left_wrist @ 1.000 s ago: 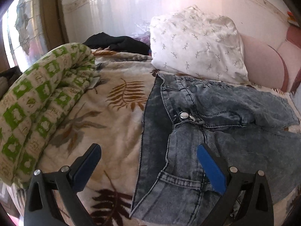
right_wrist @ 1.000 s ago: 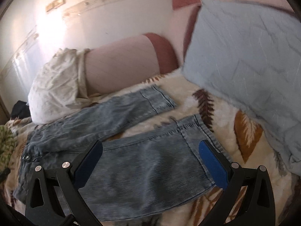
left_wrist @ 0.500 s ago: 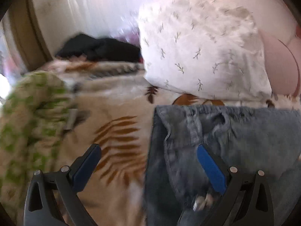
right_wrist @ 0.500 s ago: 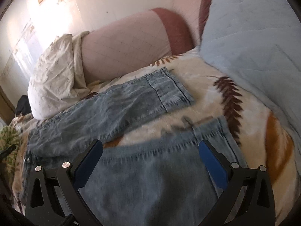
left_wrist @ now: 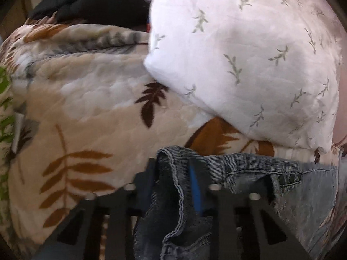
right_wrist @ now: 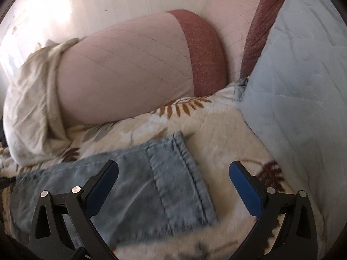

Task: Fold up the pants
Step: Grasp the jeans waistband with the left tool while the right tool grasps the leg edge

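The pants are light blue jeans lying on a cream leaf-print blanket (left_wrist: 91,112). In the left wrist view my left gripper (left_wrist: 173,179) is shut on the far corner of the jeans' waistband (left_wrist: 171,169); the denim bunches between the jaws, and the waistband (left_wrist: 260,164) runs off to the right. In the right wrist view my right gripper (right_wrist: 173,177) is open, low over the cuffed hem of one jeans leg (right_wrist: 177,173). The hem lies between the two blue pads (right_wrist: 244,186), untouched.
A white leaf-print pillow (left_wrist: 249,54) lies just beyond the waistband, with dark clothes (left_wrist: 93,2) behind it. A pink bolster (right_wrist: 130,69) and a light blue quilt (right_wrist: 303,86) border the leg hem. The blanket (right_wrist: 227,134) lies between.
My left gripper moved forward to the waistband corner and shut on it. My right gripper moved forward from the near leg to over the far leg's hem, staying open.
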Motion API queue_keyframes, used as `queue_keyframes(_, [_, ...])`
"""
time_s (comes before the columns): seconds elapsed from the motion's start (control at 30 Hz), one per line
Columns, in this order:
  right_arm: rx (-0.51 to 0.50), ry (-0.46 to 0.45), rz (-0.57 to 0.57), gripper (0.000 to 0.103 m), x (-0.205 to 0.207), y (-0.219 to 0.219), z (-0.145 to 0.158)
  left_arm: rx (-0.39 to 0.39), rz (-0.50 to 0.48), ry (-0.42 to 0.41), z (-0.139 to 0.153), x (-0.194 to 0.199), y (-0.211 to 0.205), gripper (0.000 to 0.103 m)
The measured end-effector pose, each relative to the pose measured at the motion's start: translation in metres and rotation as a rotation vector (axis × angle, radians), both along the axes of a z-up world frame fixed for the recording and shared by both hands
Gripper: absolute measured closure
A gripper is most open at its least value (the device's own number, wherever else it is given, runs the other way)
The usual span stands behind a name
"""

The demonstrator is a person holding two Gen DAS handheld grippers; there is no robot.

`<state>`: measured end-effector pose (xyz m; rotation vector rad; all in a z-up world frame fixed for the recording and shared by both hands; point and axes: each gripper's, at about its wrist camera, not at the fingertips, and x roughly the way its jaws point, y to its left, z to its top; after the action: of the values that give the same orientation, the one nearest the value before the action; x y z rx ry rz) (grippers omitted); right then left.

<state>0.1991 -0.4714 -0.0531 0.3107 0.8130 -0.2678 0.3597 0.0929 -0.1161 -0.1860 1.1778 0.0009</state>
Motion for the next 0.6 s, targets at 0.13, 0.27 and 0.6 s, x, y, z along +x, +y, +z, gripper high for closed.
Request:
queue_keyframes(0.13, [0.01,0.065,0.021,0.005,0.025,-0.006,-0.016,0.007,-0.039,-0.014,-0.001,-0.005,-0.011,0.086])
queue_keyframes(0.27, [0.02,0.096,0.027,0.007,0.043,-0.011,-0.024,0.002,-0.057,-0.026,0.001,-0.005,-0.014,0.088])
queue_keyframes(0.6, [0.041,0.194,-0.022,0.018,0.087,-0.023,-0.058,-0.026,-0.057,-0.046,0.024,-0.01,-0.001,0.088])
